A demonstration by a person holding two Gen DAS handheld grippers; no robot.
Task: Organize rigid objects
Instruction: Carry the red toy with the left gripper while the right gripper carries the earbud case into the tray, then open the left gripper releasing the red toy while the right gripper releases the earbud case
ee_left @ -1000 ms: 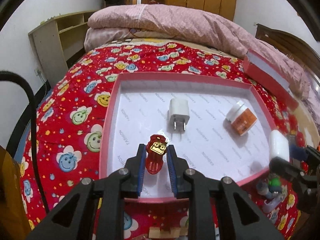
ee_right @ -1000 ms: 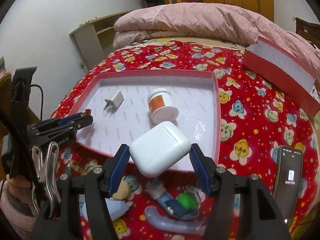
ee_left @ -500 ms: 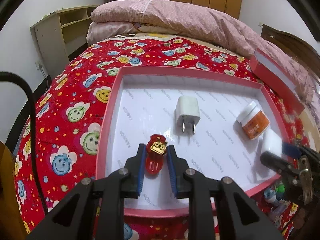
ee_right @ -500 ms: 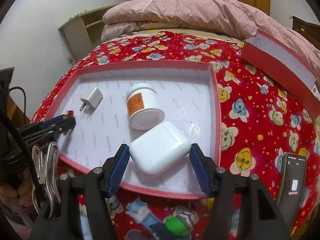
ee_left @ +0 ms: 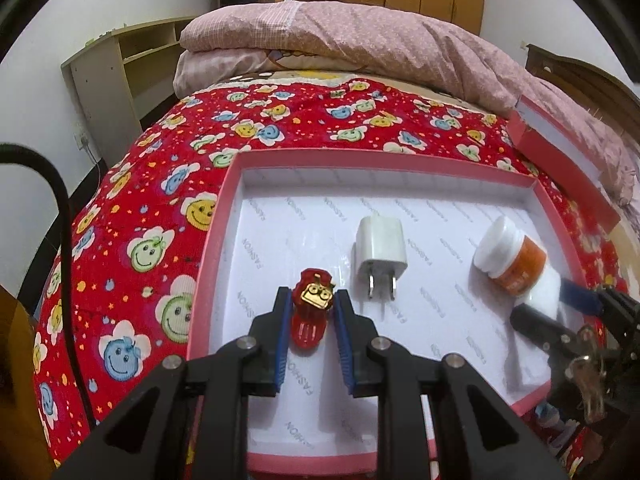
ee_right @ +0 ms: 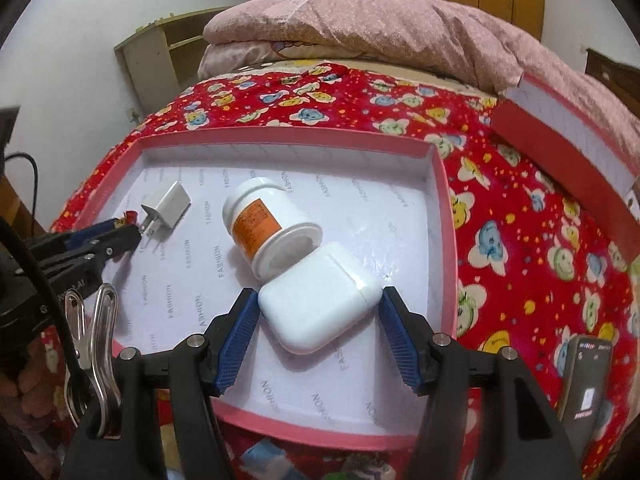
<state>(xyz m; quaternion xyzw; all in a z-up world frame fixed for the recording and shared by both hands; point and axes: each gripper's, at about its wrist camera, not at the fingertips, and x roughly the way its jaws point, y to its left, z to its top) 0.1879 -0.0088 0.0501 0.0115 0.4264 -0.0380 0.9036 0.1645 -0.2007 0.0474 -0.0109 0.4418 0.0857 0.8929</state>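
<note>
A pink-rimmed tray (ee_left: pixel 224 196) with a white floor lies on the red bedspread; it also shows in the right wrist view (ee_right: pixel 444 184). My left gripper (ee_left: pixel 311 308) is shut on a red and gold hair clip (ee_left: pixel 312 312) low over the tray's near left part. A white charger plug (ee_left: pixel 380 252) lies just right of it. My right gripper (ee_right: pixel 318 314) is shut on a white earbud case (ee_right: pixel 320 304) over the tray's near right, touching a white jar with an orange label (ee_right: pixel 264 228) lying on its side.
A red box lid (ee_right: pixel 560 140) rests at the right of the bed. A phone (ee_right: pixel 584 392) lies near the right front. Small toys (ee_right: pixel 320 468) lie on the bedspread in front of the tray. A pink duvet (ee_left: pixel 360 36) is folded at the back.
Both grippers moved forward over the tray. The hair clip now sits beside the plug, and the earbud case has come up against the jar.
</note>
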